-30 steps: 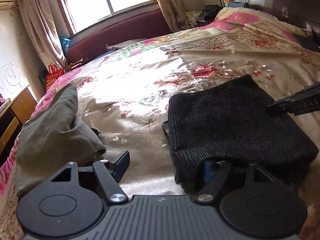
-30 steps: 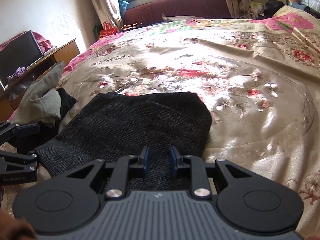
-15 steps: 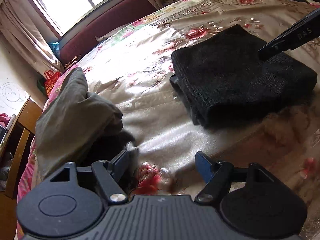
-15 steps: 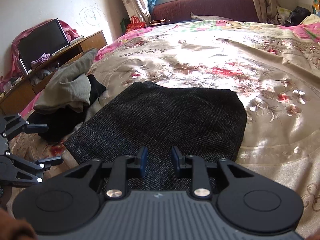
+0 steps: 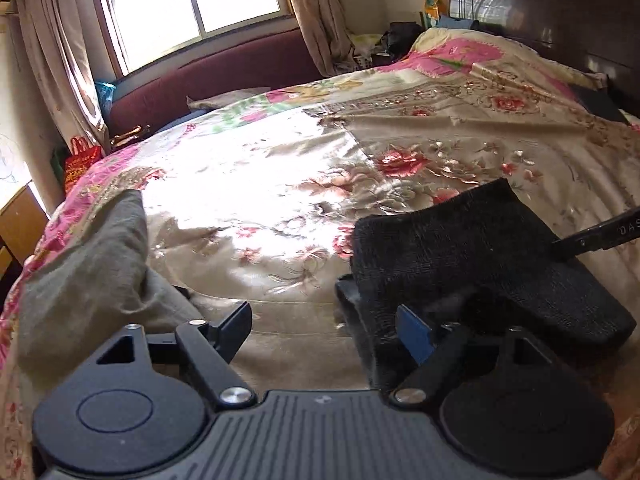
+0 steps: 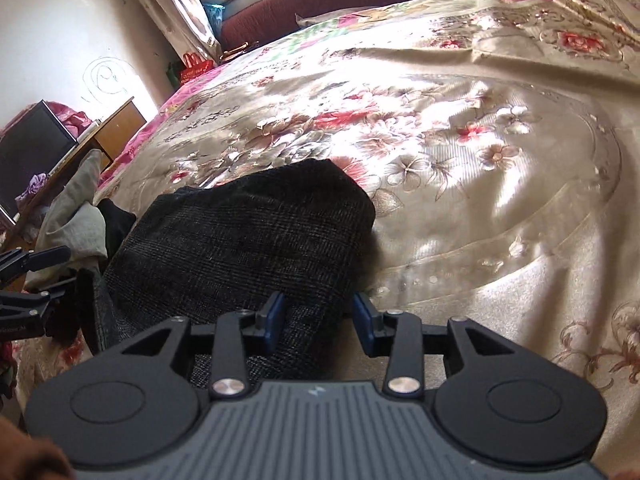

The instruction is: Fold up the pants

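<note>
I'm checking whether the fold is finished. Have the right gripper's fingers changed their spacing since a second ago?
Yes. The right gripper is opening: its blue pads, near together earlier, now stand wide apart, with the near edge of the dark folded pants between them but not pinched.

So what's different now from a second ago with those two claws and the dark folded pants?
The right gripper was nearly shut over the dark folded pants; its jaws are opening now, the pants' near corner between them. The left gripper swung away toward the olive garment and came back, opening wider, one finger against the pants' edge. The pants stayed folded on the floral bedspread.
</note>
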{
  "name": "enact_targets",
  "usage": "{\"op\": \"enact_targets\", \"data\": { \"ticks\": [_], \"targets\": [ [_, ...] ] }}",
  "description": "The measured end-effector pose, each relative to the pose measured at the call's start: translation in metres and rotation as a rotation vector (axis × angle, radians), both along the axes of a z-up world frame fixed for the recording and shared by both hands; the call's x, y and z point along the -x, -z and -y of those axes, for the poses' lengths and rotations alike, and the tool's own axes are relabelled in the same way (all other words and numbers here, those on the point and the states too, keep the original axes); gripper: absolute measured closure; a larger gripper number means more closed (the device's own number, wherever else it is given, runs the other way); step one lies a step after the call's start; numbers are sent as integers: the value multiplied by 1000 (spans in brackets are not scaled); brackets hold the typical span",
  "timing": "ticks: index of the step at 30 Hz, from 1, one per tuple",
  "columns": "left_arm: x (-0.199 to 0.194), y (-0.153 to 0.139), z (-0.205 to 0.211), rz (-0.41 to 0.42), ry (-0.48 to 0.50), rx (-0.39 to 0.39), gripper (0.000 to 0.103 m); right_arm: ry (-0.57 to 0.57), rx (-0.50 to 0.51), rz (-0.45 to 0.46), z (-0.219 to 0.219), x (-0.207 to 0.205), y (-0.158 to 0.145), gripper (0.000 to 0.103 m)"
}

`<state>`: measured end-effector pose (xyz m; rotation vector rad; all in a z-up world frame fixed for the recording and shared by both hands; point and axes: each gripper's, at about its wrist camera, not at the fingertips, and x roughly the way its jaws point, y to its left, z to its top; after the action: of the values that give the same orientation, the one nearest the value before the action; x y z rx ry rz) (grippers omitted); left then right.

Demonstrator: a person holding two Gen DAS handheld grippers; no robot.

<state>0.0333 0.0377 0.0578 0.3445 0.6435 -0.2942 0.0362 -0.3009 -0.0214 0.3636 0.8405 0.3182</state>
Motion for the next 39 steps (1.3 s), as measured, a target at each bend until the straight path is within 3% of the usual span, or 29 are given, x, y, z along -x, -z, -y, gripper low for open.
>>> {"op": "enact_targets", "data": {
  "ticks": [2, 5, 10, 14, 19, 21, 23, 25, 26, 29, 34, 39],
  "targets": [
    [2, -9, -10, 14, -20, -26, 9, -14, -9, 0, -4, -1, 1, 62],
    [-5, -10, -12, 7, -25, 31, 8, -16, -24, 0, -5, -3, 5, 57],
    [-35, 38, 25, -93, 73, 28, 7, -32, -44, -21, -1, -8, 8, 55],
    [-50, 53, 28, -193, 117, 123, 2, -56, -50, -33, 4, -5, 9, 56],
    [-69, 63, 30, -261, 96, 226, 0, -40, -160, -69, -3, -20, 26, 49],
    [-70, 65, 43, -282, 86, 246, 2, -14, -180, -81, -2, -26, 26, 57],
    [-66, 63, 49, -261, 79, 229, 5, -8, -239, -93, 12, -27, 21, 76],
    [-68, 61, 50, -306, 53, 315, 14, -14, -266, -108, 26, -27, 16, 81],
    [-68, 61, 53, -322, 50, 348, 18, -14, -244, -107, 31, -26, 14, 82],
    [-61, 62, 82, -268, 113, 273, 18, 16, -219, -113, 48, -23, 11, 82],
    [-75, 60, 108, -274, 162, 270, 19, 64, -193, -103, 70, -23, 7, 82],
    [-85, 56, 145, -261, 223, 256, 29, 128, -88, -88, 104, -41, -5, 82]
  ]
}}
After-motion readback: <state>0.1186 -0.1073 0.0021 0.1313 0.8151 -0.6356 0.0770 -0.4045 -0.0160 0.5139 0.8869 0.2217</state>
